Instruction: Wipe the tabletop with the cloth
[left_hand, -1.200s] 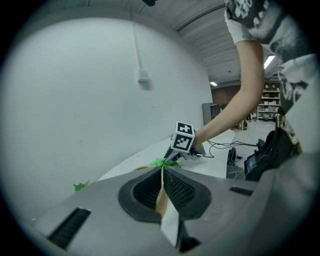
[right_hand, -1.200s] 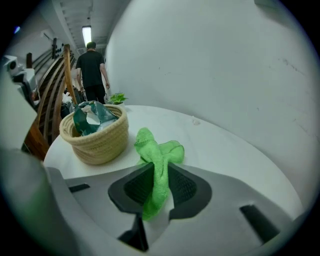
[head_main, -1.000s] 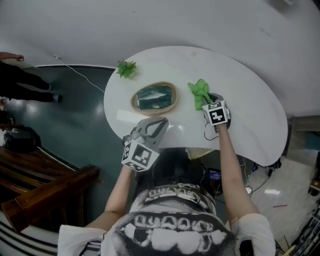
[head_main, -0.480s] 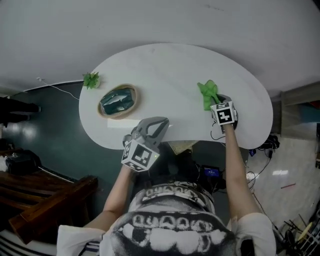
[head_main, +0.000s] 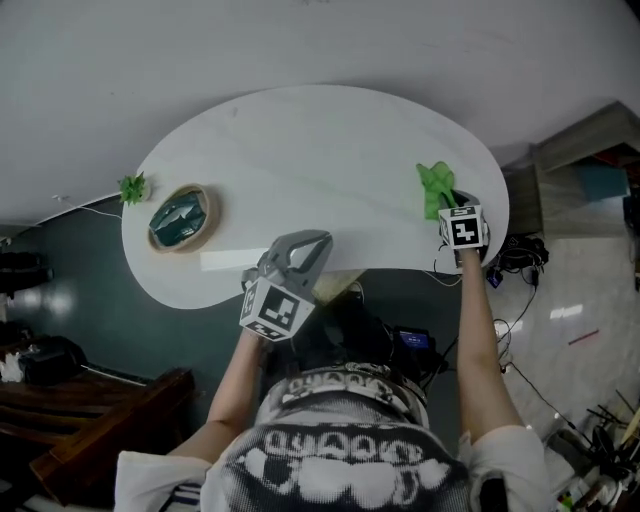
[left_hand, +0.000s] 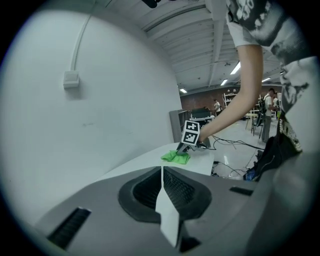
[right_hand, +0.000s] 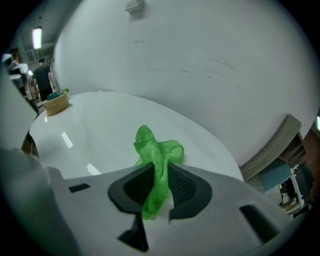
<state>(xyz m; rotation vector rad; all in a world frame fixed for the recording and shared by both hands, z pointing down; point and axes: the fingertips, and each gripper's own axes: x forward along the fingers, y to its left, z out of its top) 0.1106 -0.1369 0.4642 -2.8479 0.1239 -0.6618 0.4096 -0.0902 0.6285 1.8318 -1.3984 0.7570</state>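
A green cloth (head_main: 435, 187) lies bunched on the white oval tabletop (head_main: 310, 160) near its right end. My right gripper (head_main: 452, 205) is shut on the cloth (right_hand: 157, 165), which runs between its jaws and spreads onto the table ahead. My left gripper (head_main: 303, 250) hovers at the table's near edge, jaws closed together with nothing in them. From the left gripper view, the right gripper (left_hand: 189, 145) and the cloth (left_hand: 175, 157) show far off across the table.
A tan bowl with dark contents (head_main: 179, 217) and a small green plant (head_main: 131, 187) sit at the table's left end. A white wall runs behind the table. Cables and floor clutter (head_main: 515, 260) lie to the right, dark wooden furniture (head_main: 90, 410) at lower left.
The view has swung, so the table and bowl slid left in the picture. My right gripper with the cloth has travelled toward the table's right end. The left gripper has barely moved.
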